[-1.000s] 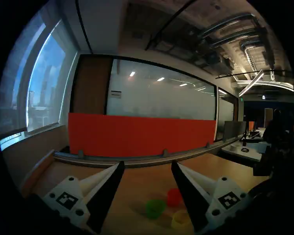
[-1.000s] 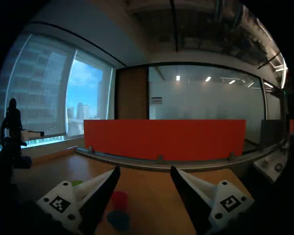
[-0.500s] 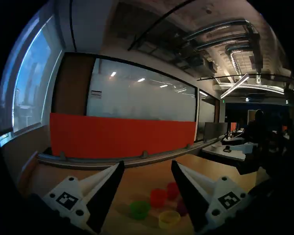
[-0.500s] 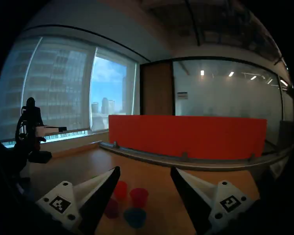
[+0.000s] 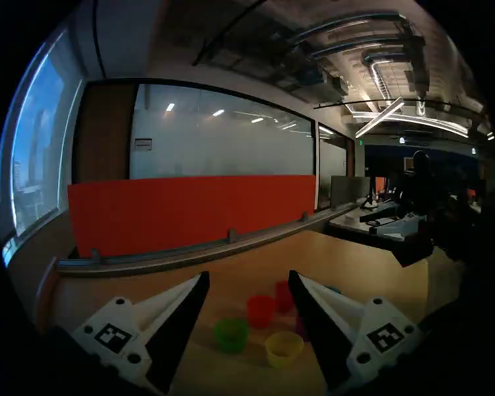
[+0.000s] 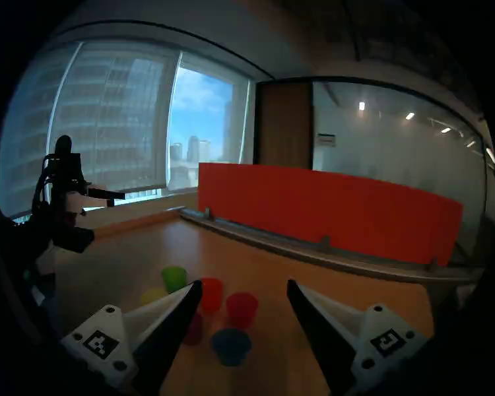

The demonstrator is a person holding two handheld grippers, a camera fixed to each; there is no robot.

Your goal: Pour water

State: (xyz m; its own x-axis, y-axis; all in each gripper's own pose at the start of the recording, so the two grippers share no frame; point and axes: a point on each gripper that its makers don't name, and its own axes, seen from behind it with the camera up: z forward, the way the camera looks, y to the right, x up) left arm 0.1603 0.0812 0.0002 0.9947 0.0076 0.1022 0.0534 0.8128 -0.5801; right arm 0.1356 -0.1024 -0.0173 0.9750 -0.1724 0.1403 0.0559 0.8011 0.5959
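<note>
Several small plastic cups stand clustered on the wooden desk (image 5: 353,254). In the left gripper view a green cup (image 5: 231,333), a red cup (image 5: 260,310), a second red cup (image 5: 284,295) and a yellow cup (image 5: 284,348) lie just beyond my open left gripper (image 5: 247,276). In the right gripper view the green cup (image 6: 174,277), yellow cup (image 6: 154,296), two red cups (image 6: 212,294) (image 6: 241,309), a purple cup (image 6: 195,328) and a blue cup (image 6: 231,345) sit in front of my open right gripper (image 6: 243,285). Nothing is between either pair of fingers.
An orange partition (image 5: 188,211) with a metal rail runs along the desk's far edge. The other gripper (image 5: 406,231) hangs over the desk at the right, and in the right gripper view the left gripper (image 6: 69,198) is at the left by the windows.
Both views have swung toward the cups, which now sit higher and fuller between the fingers. More cups have come into sight. Both grippers stay open.
</note>
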